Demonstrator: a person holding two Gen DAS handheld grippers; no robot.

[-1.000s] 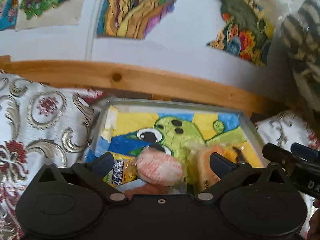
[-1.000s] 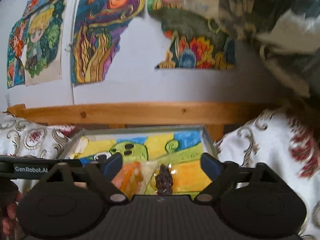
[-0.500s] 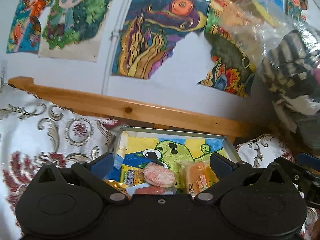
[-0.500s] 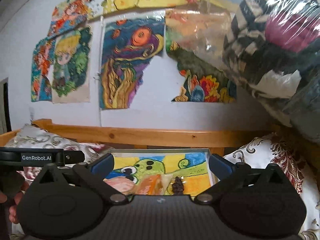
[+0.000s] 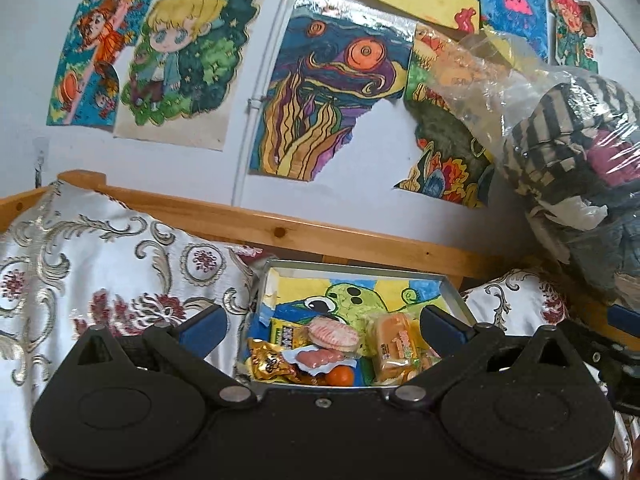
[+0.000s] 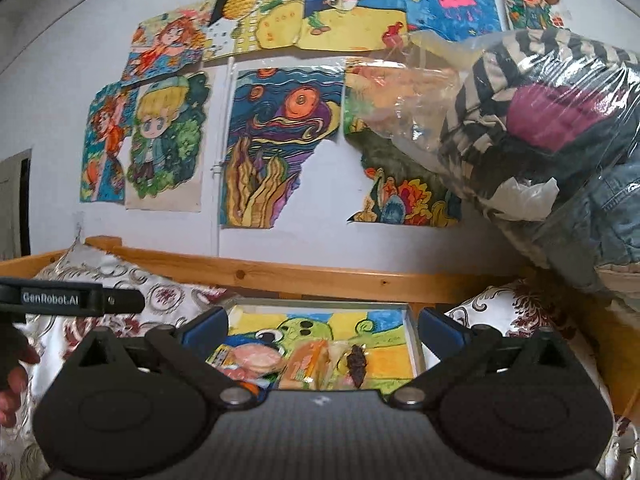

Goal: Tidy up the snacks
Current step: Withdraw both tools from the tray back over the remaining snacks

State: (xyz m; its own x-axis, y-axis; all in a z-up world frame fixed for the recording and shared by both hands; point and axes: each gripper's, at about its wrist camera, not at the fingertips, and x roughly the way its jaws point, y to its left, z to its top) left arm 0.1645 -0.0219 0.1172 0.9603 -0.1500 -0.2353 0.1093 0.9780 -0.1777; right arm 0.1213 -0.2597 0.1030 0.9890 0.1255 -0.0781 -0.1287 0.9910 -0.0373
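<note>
since the snacks, a round pink wafer pack [image 5: 335,334], an orange bread pack [image 5: 394,347] and a gold wrapper [image 5: 269,363], sit bunched in the painted tray [image 5: 454,292], the left gripper [image 5: 322,330] and right gripper [image 6: 322,330] hover wide open and empty, seemingly choosing what to lift.

tray [image 5: 454,294]: green frog drawing | cloth [image 5: 100,264]: white, red-silver scrolls

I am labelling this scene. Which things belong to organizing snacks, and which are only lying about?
Job: tray, round pink cracker pack, wrapped orange bread, gold wrapper, small orange fruit.
Lying about: wall drawings, clothes bag, patterned cushions.
</note>
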